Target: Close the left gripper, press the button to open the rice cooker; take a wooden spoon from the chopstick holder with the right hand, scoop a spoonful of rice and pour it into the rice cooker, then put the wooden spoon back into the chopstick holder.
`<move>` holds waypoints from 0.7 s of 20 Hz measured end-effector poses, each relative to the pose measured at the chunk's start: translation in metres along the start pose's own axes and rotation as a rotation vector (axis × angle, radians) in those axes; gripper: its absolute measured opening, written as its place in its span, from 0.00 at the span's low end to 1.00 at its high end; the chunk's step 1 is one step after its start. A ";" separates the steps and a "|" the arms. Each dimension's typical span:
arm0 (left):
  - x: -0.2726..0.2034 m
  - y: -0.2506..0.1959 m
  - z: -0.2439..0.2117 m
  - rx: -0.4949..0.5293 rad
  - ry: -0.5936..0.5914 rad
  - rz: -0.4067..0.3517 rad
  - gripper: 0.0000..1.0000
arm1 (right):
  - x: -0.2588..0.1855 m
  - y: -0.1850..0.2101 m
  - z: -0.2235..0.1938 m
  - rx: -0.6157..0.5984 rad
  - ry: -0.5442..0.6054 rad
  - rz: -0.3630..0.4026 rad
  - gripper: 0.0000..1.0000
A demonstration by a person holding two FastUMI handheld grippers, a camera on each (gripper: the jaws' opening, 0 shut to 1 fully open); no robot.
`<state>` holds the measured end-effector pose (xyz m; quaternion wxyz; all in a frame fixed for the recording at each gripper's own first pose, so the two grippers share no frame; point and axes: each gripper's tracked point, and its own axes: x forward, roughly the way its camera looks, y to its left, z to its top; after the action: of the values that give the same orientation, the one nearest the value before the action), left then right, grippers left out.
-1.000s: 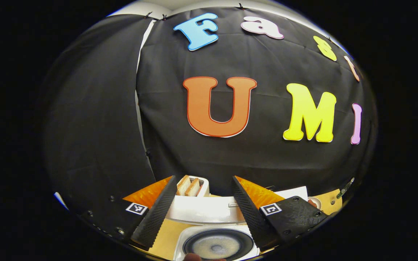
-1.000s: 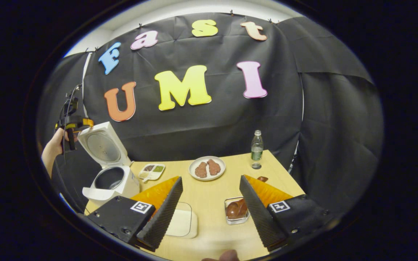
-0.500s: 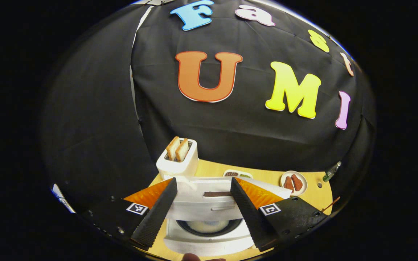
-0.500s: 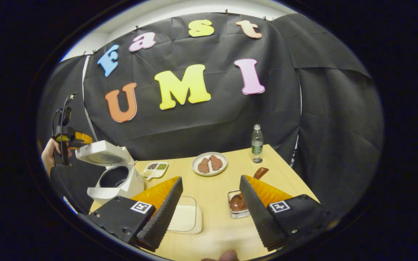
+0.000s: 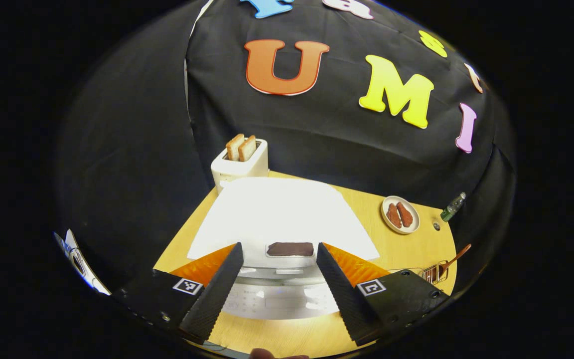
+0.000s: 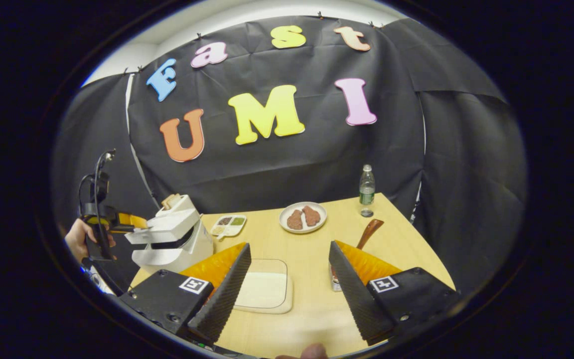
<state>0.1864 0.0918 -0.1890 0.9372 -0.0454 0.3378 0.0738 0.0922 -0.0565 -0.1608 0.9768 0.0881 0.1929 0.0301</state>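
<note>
The white rice cooker (image 5: 277, 219) lies right under my left gripper (image 5: 278, 294), its lid lowered almost flat, a dark latch (image 5: 290, 249) at the front edge. That gripper is open, one finger on each side of the latch. In the right gripper view the rice cooker (image 6: 172, 239) shows a narrow gap under the lid, and a hand (image 6: 80, 239) holds the left gripper (image 6: 117, 220) against it. My right gripper (image 6: 287, 294) is open over the table, holding nothing. The wooden spoon (image 6: 369, 233) stands in the chopstick holder (image 6: 334, 283), partly behind my right finger. A flat white rice dish (image 6: 264, 290) lies between my fingers.
A toaster (image 5: 241, 162) with two bread slices stands behind the cooker. A plate of meat (image 6: 303, 218), a small divided sauce tray (image 6: 228, 225) and a bottle (image 6: 366, 189) sit along the far side of the wooden table (image 6: 317, 319).
The cooker lid has swung down from upright to nearly shut, and the left gripper has come down with it. The right gripper has shifted only slightly over the table.
</note>
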 end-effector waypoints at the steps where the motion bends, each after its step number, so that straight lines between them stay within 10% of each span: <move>1: 0.003 0.002 -0.007 -0.009 0.017 0.004 0.97 | 0.000 0.001 0.001 -0.007 -0.002 0.004 1.00; 14: 0.022 0.011 -0.045 -0.007 0.146 0.076 0.98 | 0.008 -0.022 0.011 0.039 -0.023 0.015 1.00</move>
<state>0.1727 0.0993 -0.2381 0.9065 -0.0411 0.4062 0.1072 0.1040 -0.0789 -0.1575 0.9768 0.1090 0.1814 0.0328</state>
